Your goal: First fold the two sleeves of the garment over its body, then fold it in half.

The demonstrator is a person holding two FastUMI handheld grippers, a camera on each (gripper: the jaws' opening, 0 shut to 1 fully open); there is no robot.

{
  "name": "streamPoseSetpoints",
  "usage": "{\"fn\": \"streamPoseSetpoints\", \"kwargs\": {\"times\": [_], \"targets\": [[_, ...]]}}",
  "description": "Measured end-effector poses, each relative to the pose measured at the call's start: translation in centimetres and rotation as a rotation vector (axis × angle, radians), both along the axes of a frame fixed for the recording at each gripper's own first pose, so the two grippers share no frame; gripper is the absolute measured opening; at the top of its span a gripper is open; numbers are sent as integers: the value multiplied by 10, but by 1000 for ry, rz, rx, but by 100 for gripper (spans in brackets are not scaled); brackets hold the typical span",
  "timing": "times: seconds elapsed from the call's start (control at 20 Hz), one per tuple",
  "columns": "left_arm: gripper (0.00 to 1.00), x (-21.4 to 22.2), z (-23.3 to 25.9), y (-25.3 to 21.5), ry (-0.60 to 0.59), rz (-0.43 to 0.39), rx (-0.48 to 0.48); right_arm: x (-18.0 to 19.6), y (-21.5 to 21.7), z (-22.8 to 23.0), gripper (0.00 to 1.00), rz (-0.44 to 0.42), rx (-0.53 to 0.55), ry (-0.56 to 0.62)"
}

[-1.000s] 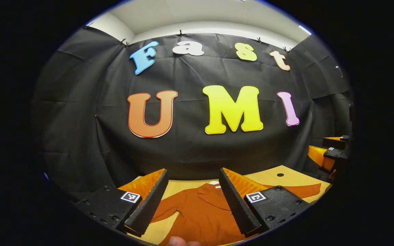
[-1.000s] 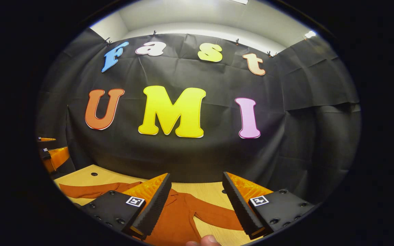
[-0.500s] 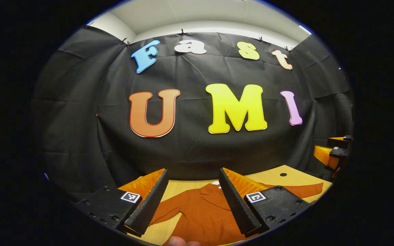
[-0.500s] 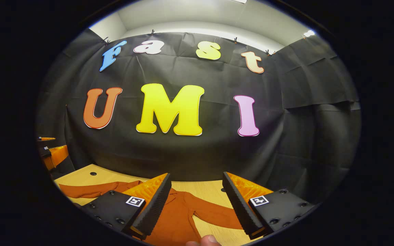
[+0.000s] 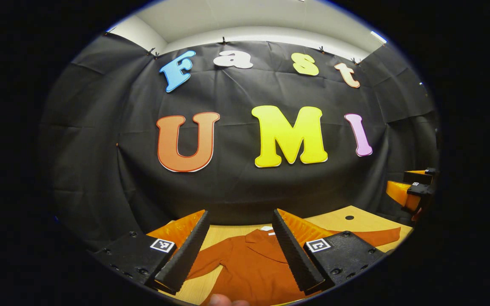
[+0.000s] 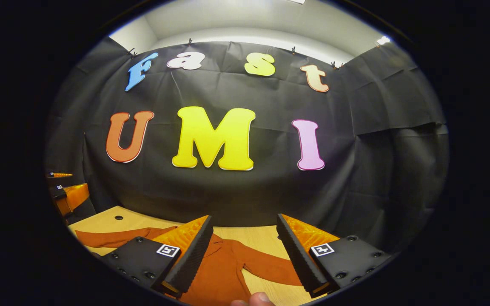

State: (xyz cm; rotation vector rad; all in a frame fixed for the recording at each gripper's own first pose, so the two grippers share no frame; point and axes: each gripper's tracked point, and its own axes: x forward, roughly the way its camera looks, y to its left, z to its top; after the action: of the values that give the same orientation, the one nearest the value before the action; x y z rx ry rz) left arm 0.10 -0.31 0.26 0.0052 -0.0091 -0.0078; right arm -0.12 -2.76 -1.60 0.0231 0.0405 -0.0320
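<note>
Little has moved since earlier: both the left gripper [image 5: 238, 250] and right gripper [image 6: 243, 255] hover wide apart, empty, above the flat rust-orange fabric shirt [image 5: 253, 267] on the light wooden table [image 5: 334, 221].

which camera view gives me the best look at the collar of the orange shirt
The left gripper view: the rust-orange shirt's collar lies open between that gripper's fingers, near a white neck tag. In the right gripper view, the collar is partly hidden behind a finger, though a spread sleeve shows well.
</note>
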Motion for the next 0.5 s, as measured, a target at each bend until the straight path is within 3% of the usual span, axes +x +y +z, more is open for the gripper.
{"fn": "streamPoseSetpoints", "kwargs": {"times": [0.25,0.3,0.5], "targets": [[100,0,-1,0,20,3,5,0,-19,-14,95,-26,22,33],[96,-1,-2,-1,28,-1,10,0,-26,-19,95,-36,25,44],[96,-2,-9,-2,80,-20,26,-5,-85,-51,95,-121,69,112]]}}
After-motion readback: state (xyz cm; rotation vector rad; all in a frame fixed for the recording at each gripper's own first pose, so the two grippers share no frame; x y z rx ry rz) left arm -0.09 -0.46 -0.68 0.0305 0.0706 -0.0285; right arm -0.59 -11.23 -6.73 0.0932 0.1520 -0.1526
